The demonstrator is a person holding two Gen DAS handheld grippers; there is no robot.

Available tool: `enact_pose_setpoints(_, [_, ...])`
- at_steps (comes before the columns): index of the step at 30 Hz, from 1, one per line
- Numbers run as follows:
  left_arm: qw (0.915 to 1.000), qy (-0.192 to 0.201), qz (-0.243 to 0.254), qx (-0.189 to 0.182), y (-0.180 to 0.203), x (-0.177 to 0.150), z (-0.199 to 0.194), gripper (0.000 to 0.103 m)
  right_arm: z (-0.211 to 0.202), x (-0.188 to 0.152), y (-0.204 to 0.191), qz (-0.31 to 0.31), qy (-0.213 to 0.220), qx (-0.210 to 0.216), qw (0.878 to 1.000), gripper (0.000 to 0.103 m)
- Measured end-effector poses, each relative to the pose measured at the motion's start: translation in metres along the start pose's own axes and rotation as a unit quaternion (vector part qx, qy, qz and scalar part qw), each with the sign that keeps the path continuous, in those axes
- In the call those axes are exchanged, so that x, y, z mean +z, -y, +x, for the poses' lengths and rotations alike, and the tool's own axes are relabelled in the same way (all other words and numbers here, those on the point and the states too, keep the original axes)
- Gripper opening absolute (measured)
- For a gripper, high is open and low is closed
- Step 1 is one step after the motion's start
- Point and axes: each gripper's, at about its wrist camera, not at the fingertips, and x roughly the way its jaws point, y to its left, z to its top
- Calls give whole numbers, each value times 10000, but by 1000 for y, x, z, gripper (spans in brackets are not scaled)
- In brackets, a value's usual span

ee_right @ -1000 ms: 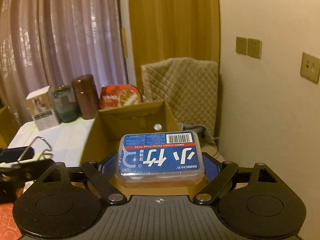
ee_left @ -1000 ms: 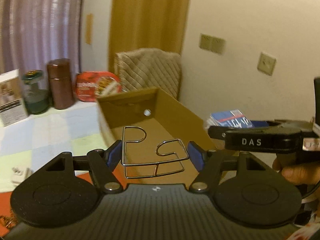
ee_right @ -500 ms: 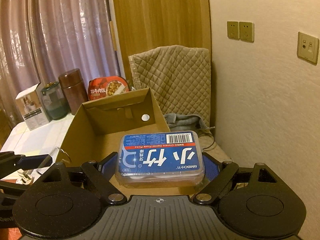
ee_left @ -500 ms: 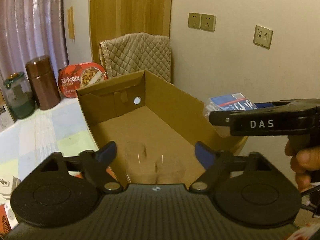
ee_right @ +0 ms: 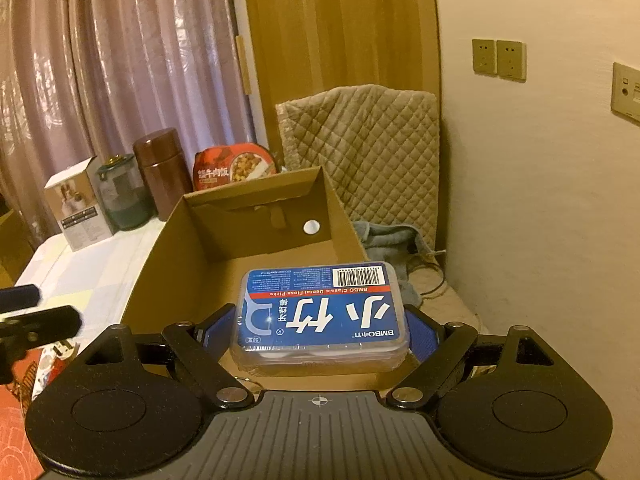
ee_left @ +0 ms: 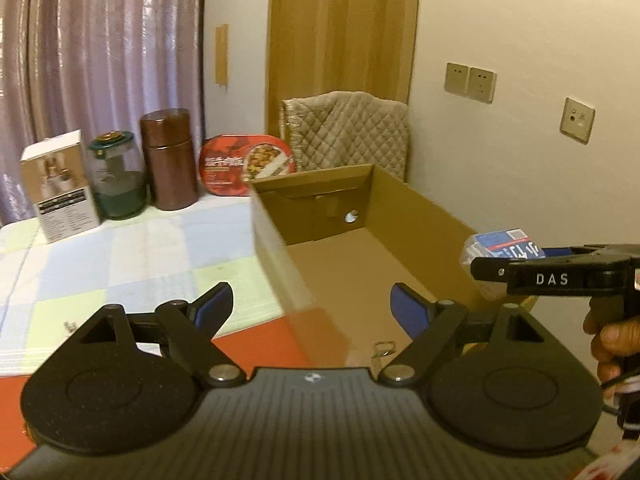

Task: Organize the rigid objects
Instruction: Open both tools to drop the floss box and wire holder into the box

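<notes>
An open brown cardboard box (ee_left: pixel 416 216) (ee_right: pixel 192 240) stands on the table. My left gripper (ee_left: pixel 312 304) is open and empty above the box's near left wall. A bent wire piece (ee_left: pixel 382 350) lies on the box floor just below it. My right gripper (ee_right: pixel 320 332) is shut on a blue and clear dental floss pick box (ee_right: pixel 322 312) and holds it over the near end of the cardboard box. The right gripper (ee_left: pixel 480 270) and its floss box (ee_left: pixel 502 244) also show at the right of the left wrist view.
At the back of the table stand a white carton (ee_left: pixel 60 188), a green-lidded jar (ee_left: pixel 116 176), a brown canister (ee_left: pixel 170 158) and a red food tray (ee_left: pixel 248 164). A quilted chair (ee_right: pixel 360 152) stands behind the box by the wall.
My left gripper opened and let go of the wire piece, which dropped into the cardboard box. The left gripper then swung left. The right gripper kept holding the floss box and moved slightly forward.
</notes>
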Motion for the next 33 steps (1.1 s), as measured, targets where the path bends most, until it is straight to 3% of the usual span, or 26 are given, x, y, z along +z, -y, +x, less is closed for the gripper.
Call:
enact_pose_setpoints(6, [9998,-46,-156,118,-20,-14,-14,83,6,-4,-5,-19,-60,-8,10000,83])
enact_pose_setpoints(12, [9992,-1,-340,223,-45,-24,-31,83,2,-4,-9,-261,116,-254,9993,84])
enact_pose_setpoints(17, [9982,21,-466,369,-71,-33,-52,83,-17,3,-19,-158,292,-182,9993,84])
enact_pose_setpoints(28, [9919,67,-696,1062,-141,-65,-115,83,-71,24,-99,-282,686,728,9946,84])
enact_pose_setpoints(33, [9875,12,-852,1326,-167,-88,-130,83,-80,17,-140,-415,788,1149,9894,85])
